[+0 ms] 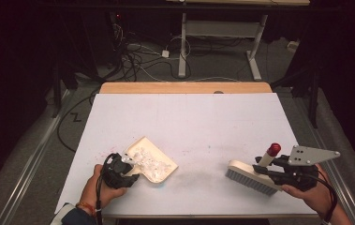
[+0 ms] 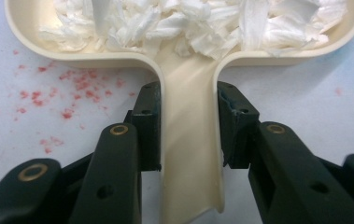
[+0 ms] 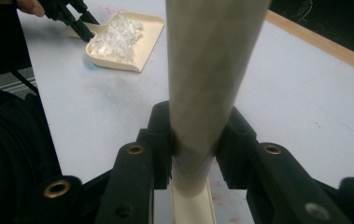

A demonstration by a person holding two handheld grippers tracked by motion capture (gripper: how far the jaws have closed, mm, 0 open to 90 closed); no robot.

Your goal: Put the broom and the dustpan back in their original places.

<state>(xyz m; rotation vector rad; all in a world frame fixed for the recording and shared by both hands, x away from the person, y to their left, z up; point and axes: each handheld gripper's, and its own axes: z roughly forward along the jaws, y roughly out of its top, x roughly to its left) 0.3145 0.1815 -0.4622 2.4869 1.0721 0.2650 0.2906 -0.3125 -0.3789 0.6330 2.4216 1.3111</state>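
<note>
While my left gripper (image 1: 127, 169) squeezed the handle of the cream dustpan (image 1: 154, 161) full of white paper bits (image 2: 198, 23) at the lower left of the frame, my right gripper (image 1: 271, 169) pinched the brush (image 1: 252, 177) handle at the lower right.

glossy cream plastic dustpan (image 2: 188, 154); matt white table (image 1: 189, 122).

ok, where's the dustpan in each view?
High view: dustpan lower left, handle in the left gripper.
Left gripper view: pan across the top, handle between the jaws.
Right gripper view: upper left.
Shared landmark: white paper scraps in the pan.
</note>
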